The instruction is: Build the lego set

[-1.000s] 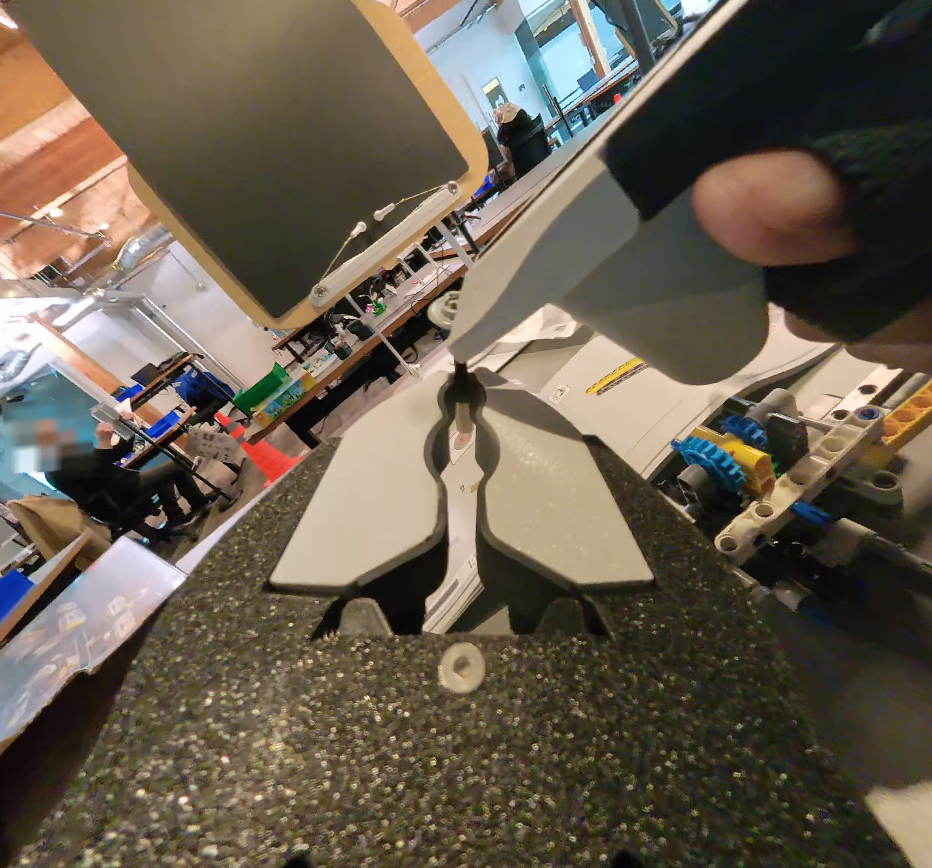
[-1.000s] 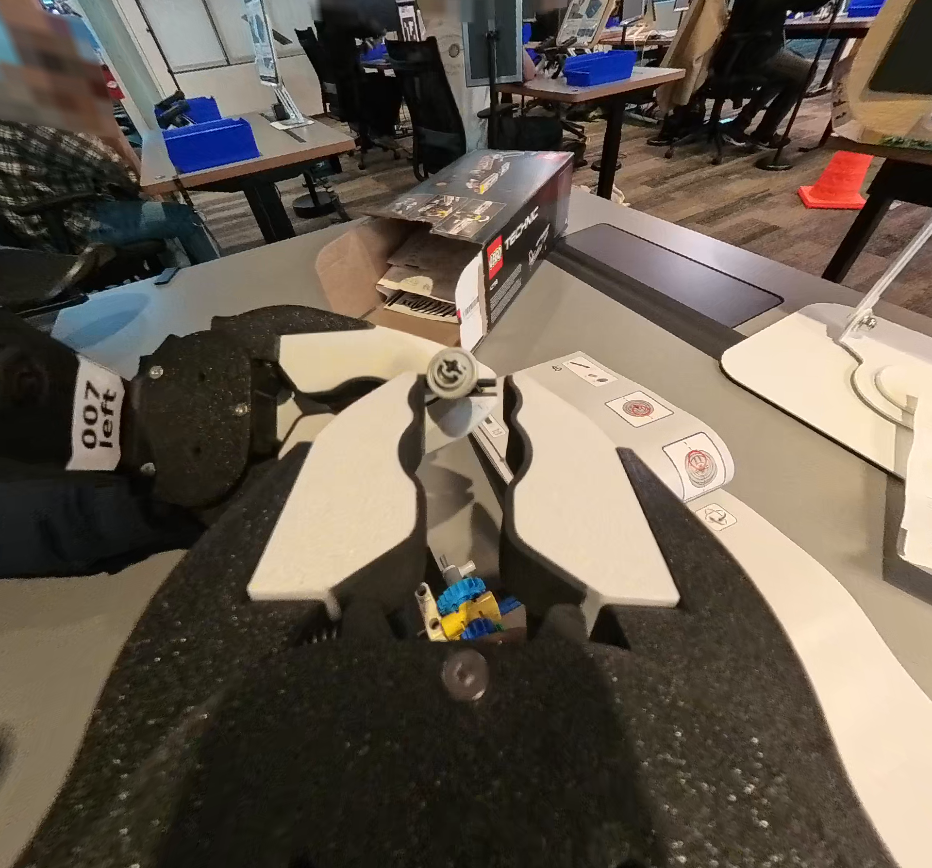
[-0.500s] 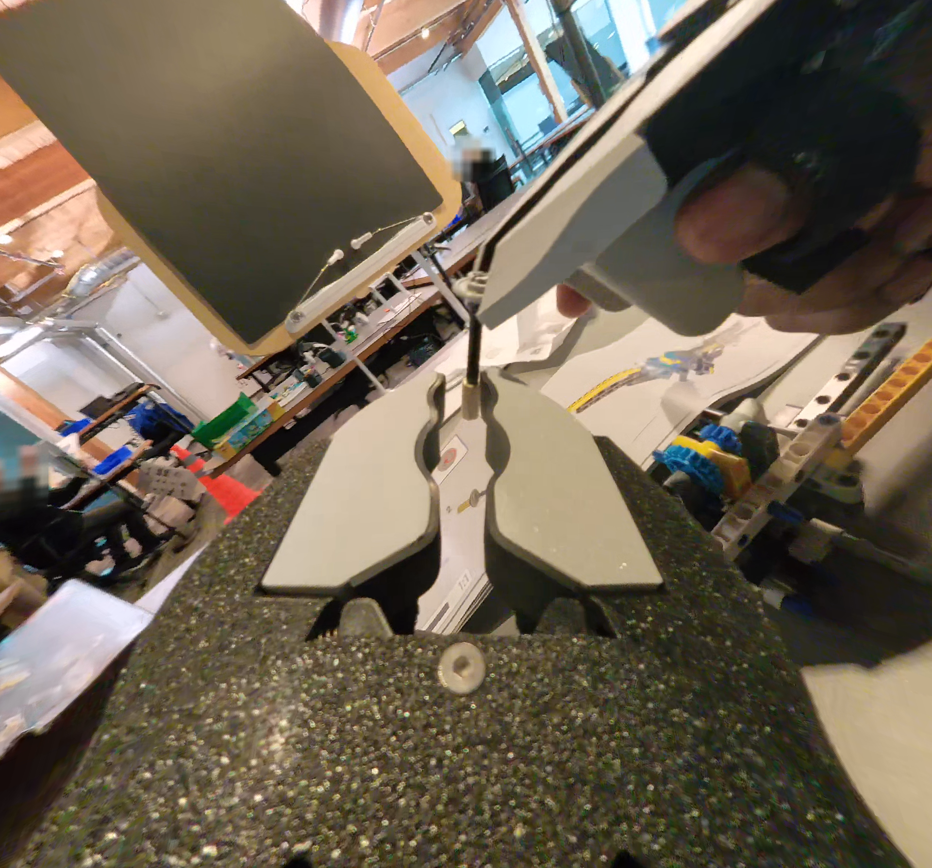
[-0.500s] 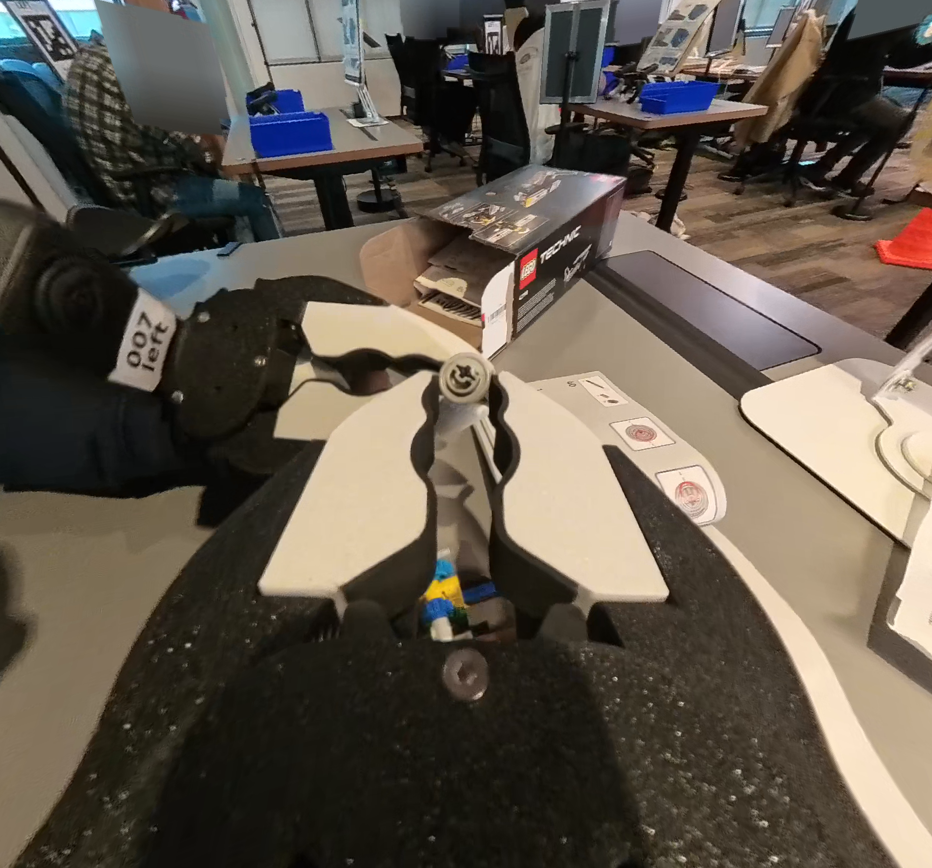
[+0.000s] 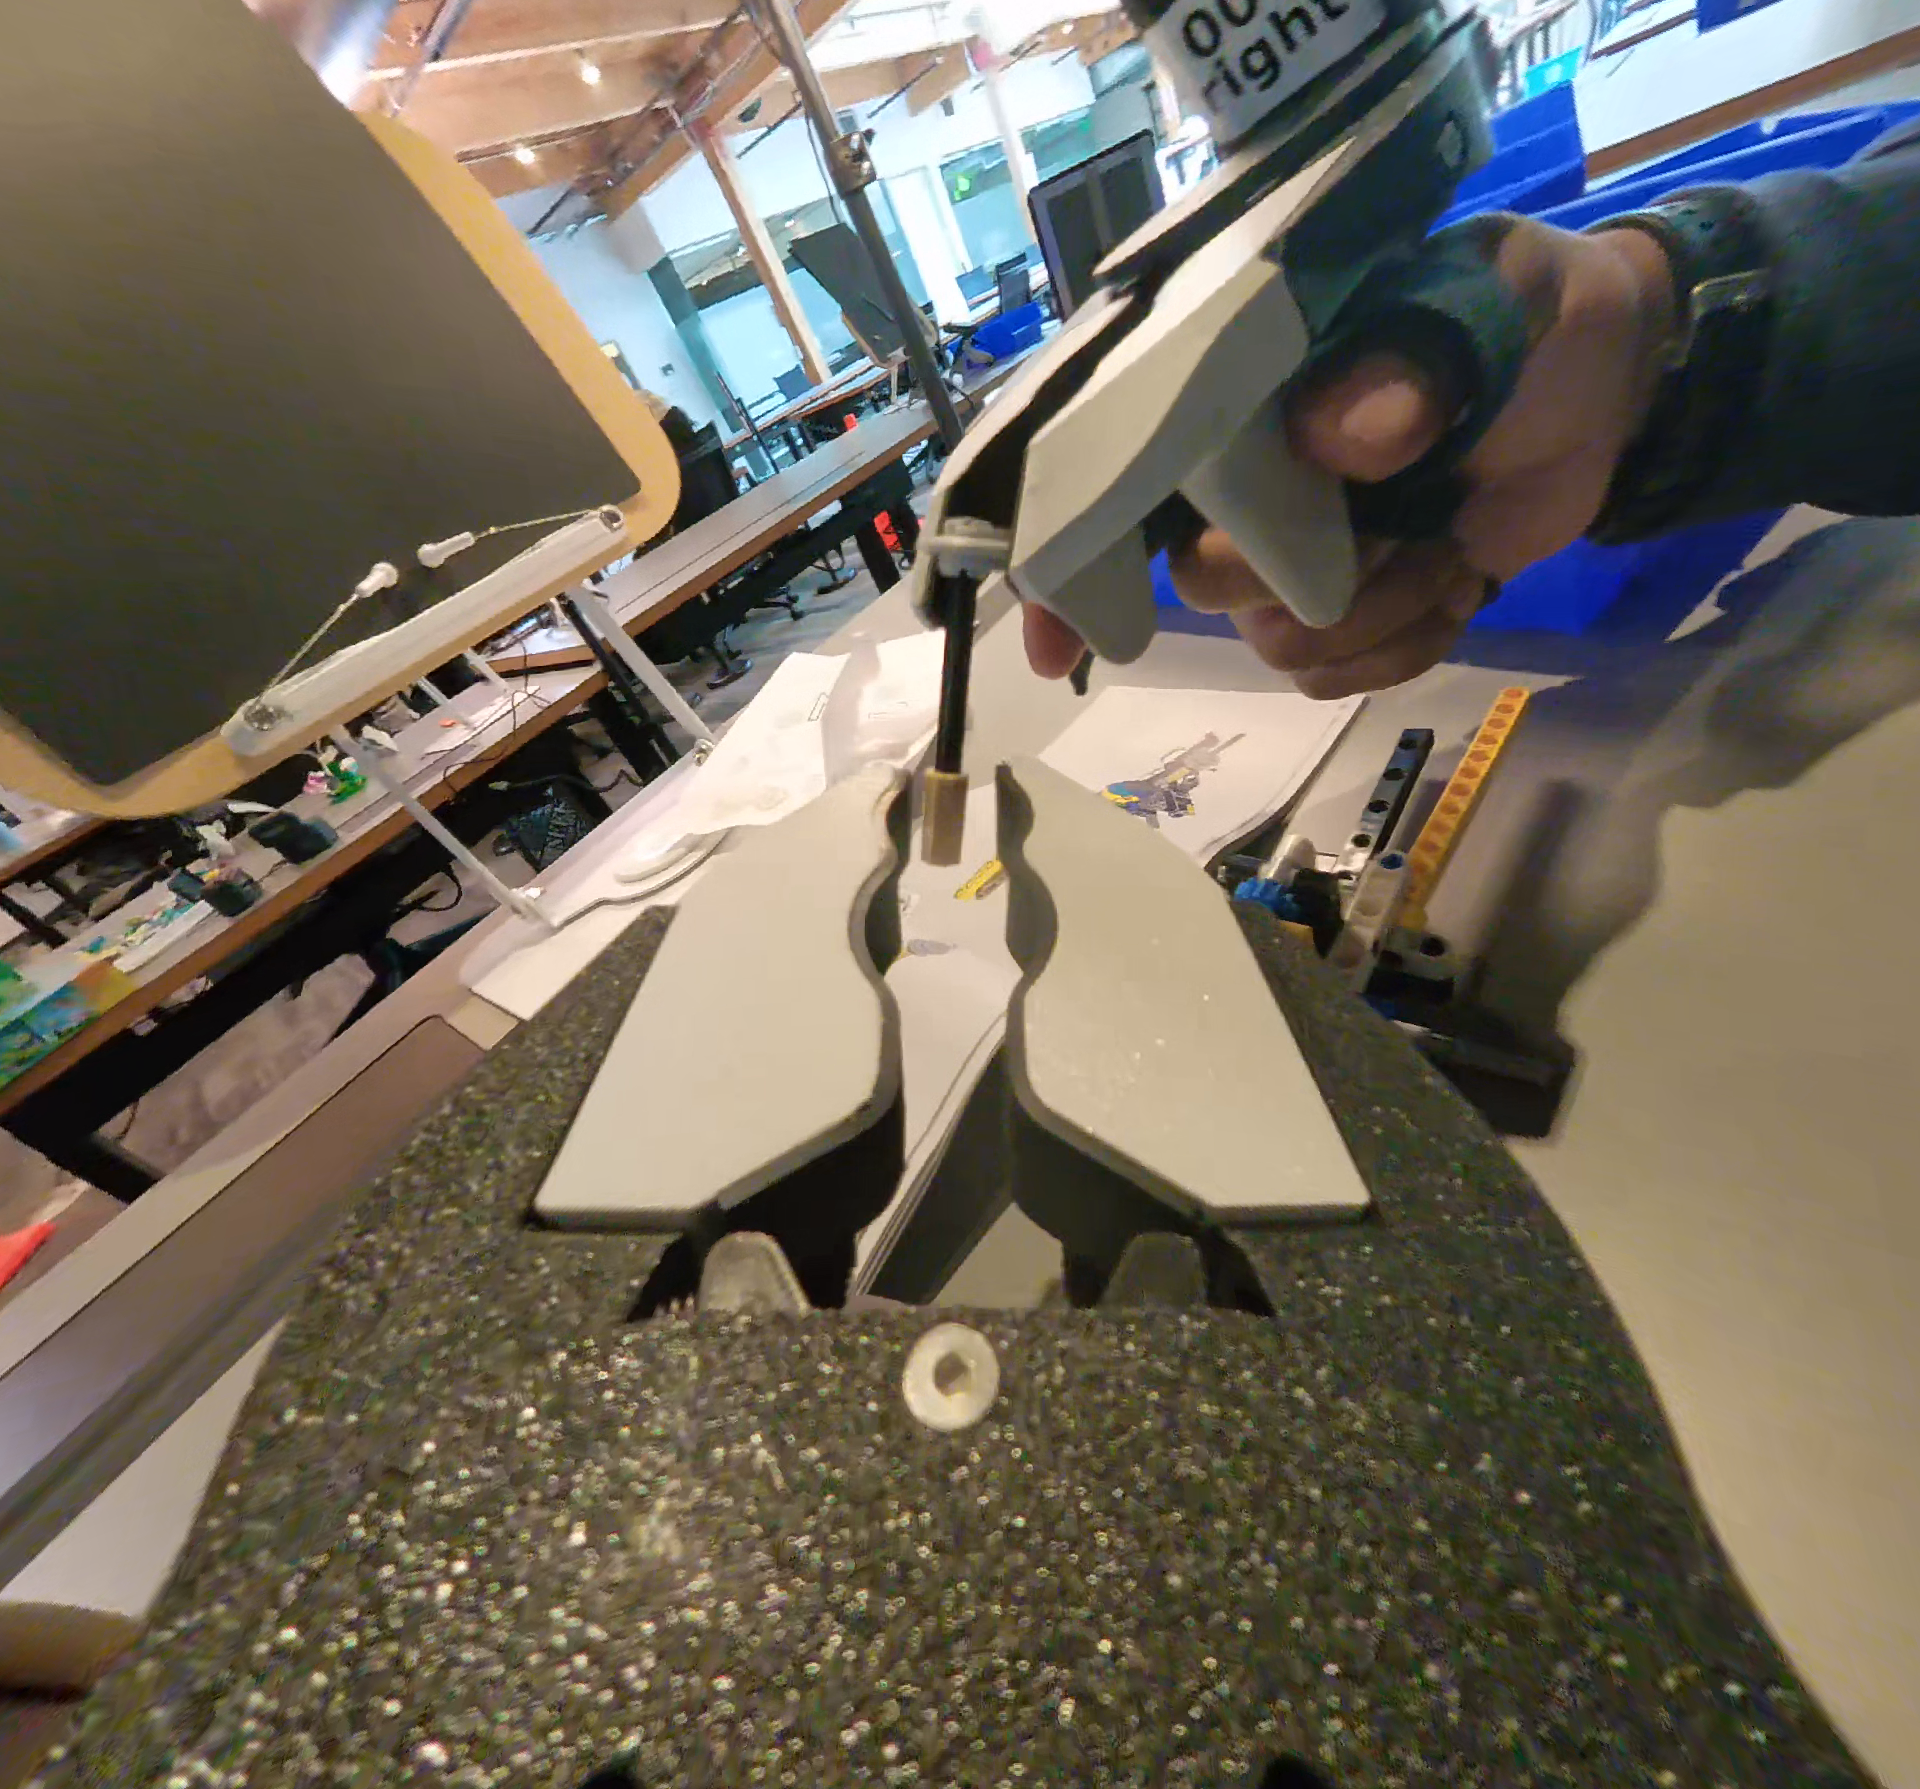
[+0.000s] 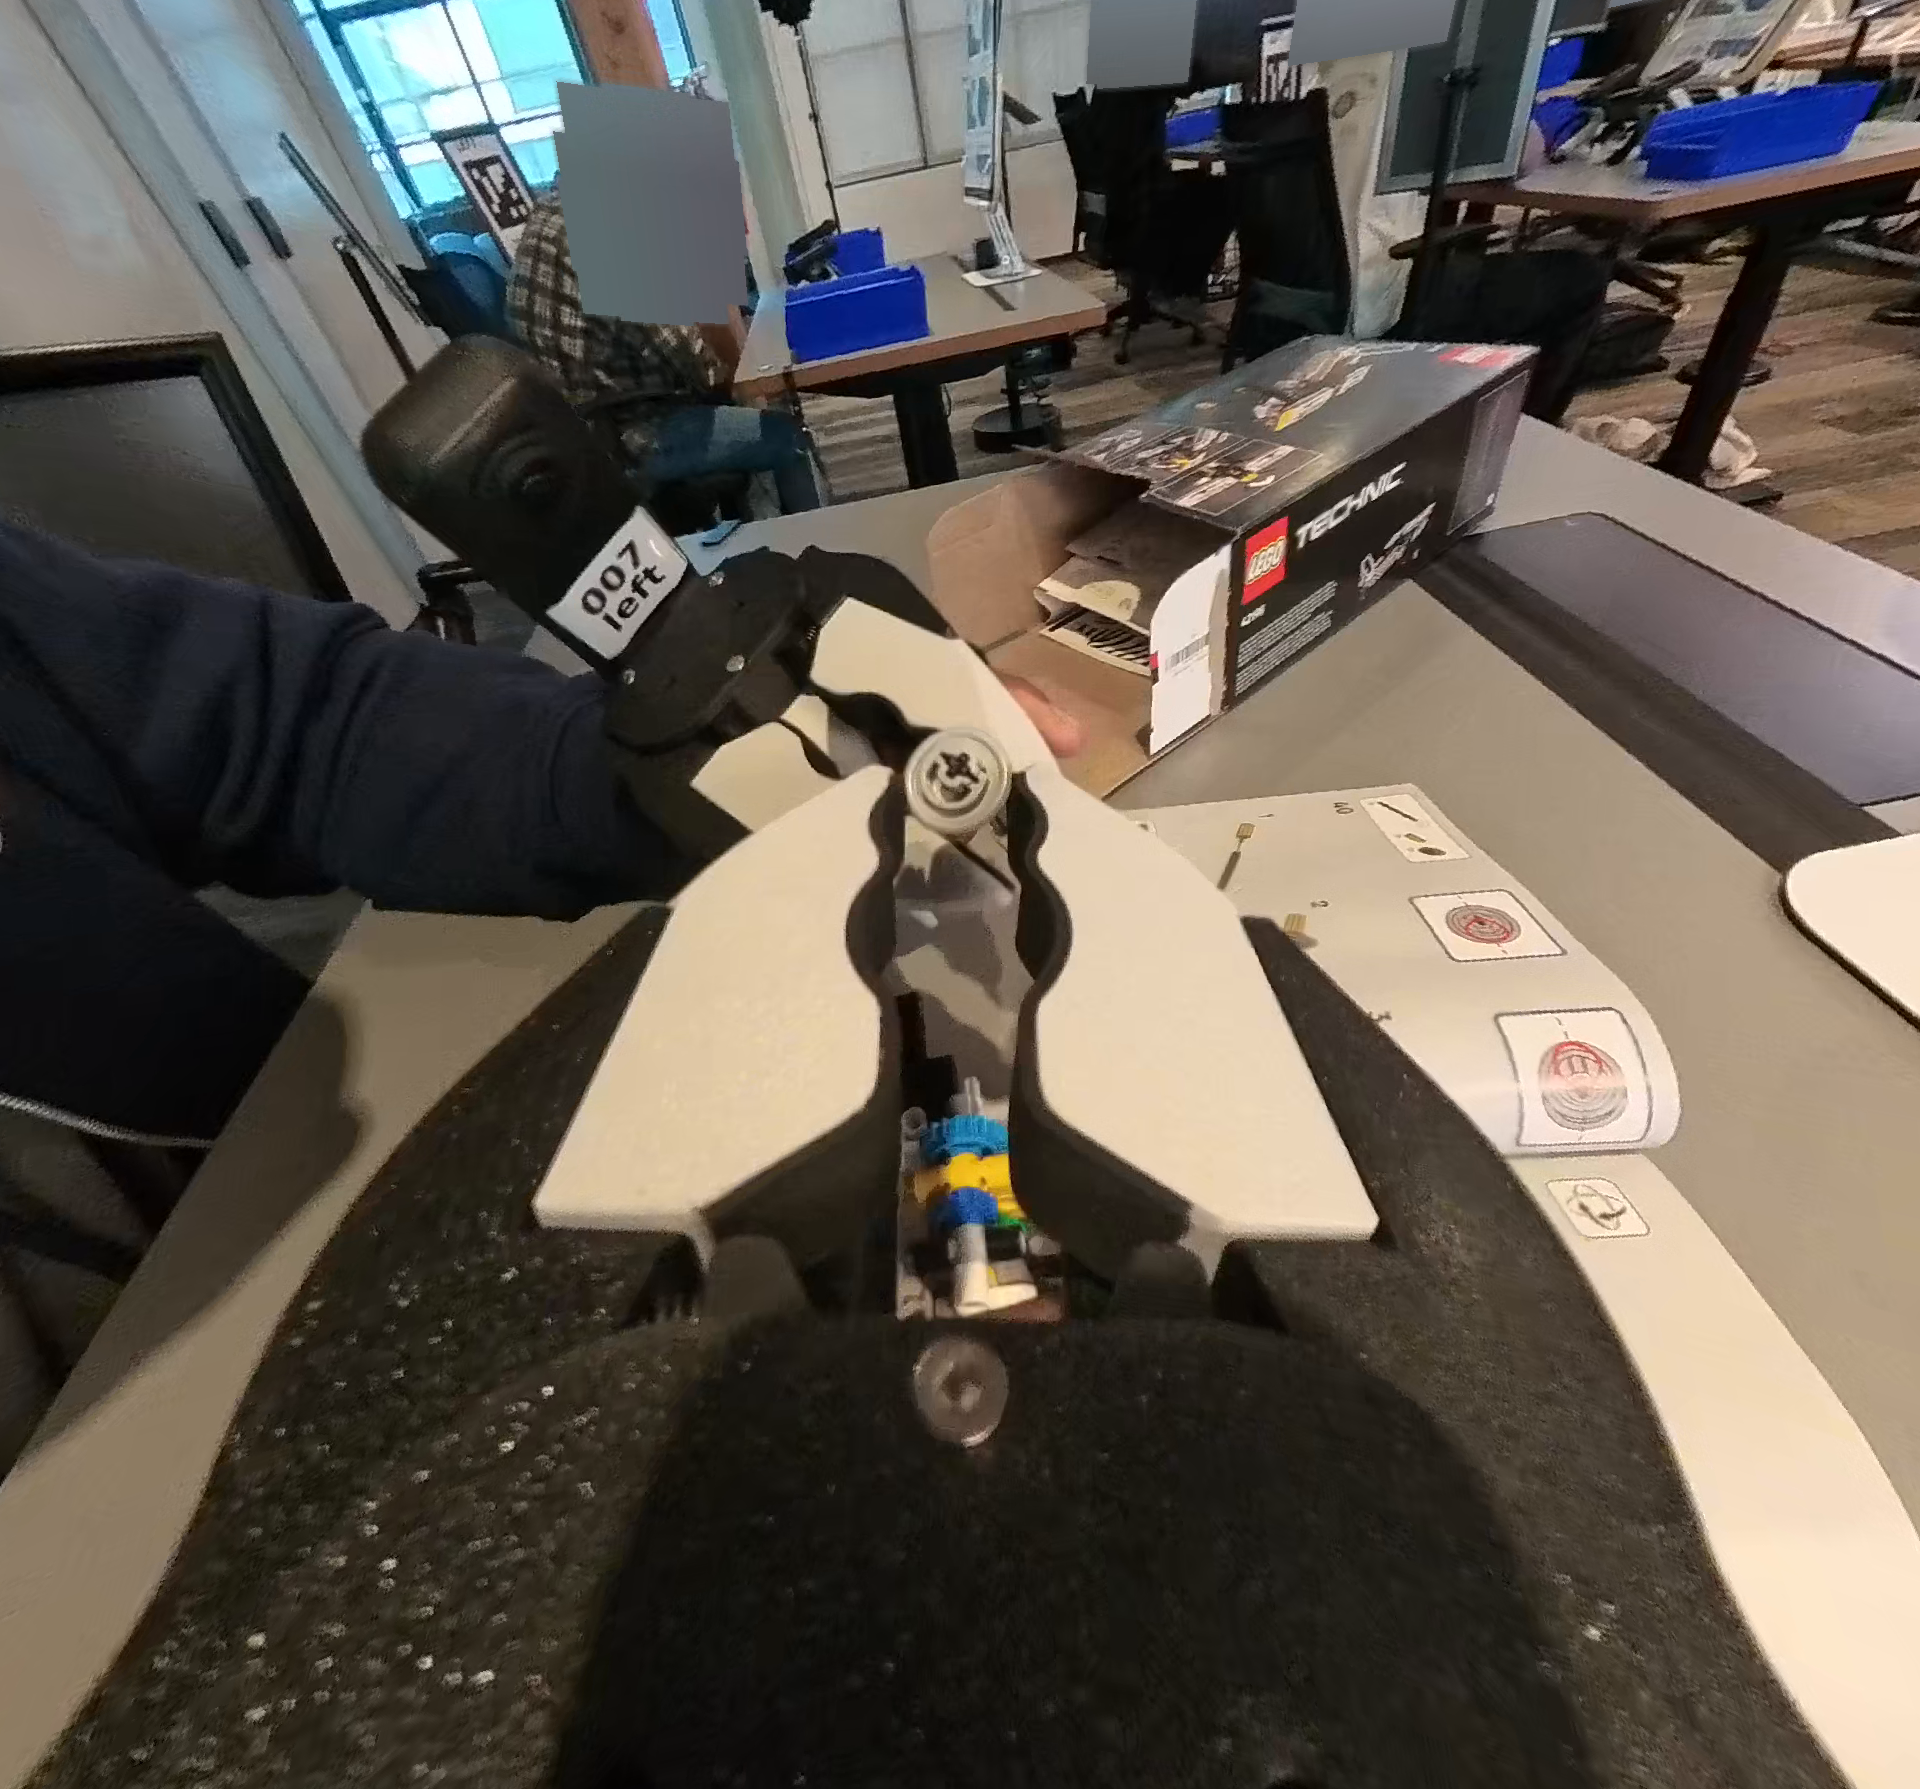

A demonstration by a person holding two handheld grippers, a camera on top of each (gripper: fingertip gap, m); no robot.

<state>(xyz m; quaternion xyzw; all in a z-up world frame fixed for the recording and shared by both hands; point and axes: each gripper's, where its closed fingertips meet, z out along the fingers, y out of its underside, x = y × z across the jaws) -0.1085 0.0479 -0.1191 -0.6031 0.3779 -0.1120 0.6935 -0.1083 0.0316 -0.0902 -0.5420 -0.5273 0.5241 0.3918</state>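
Pinching a grey round lego piece (image 6: 956, 781) at its very tips, the right gripper (image 6: 958, 794) is seen closed narrowly on it, with a black axle (image 5: 954, 674) hanging down from that piece. In the left wrist view, the right gripper (image 5: 971, 550) is held above and just beyond the left gripper (image 5: 948, 809), tilted downward. The axle's lower end carries a tan sleeve (image 5: 943, 817), which sits in the narrow gap between the 2 tips of the left gripper; whether the fingers actually clamp it cannot be told, since slim gaps show at either side. The partly built lego model (image 5: 1382, 892), with blue gears, a yellow beam and a pale beam, is seen on the grey table (image 5: 1714, 1168) just to the right of the left gripper. An instruction sheet (image 6: 1455, 960) lies flat on the table beyond the grippers, and an opened black lego box (image 6: 1299, 534) lies further back.
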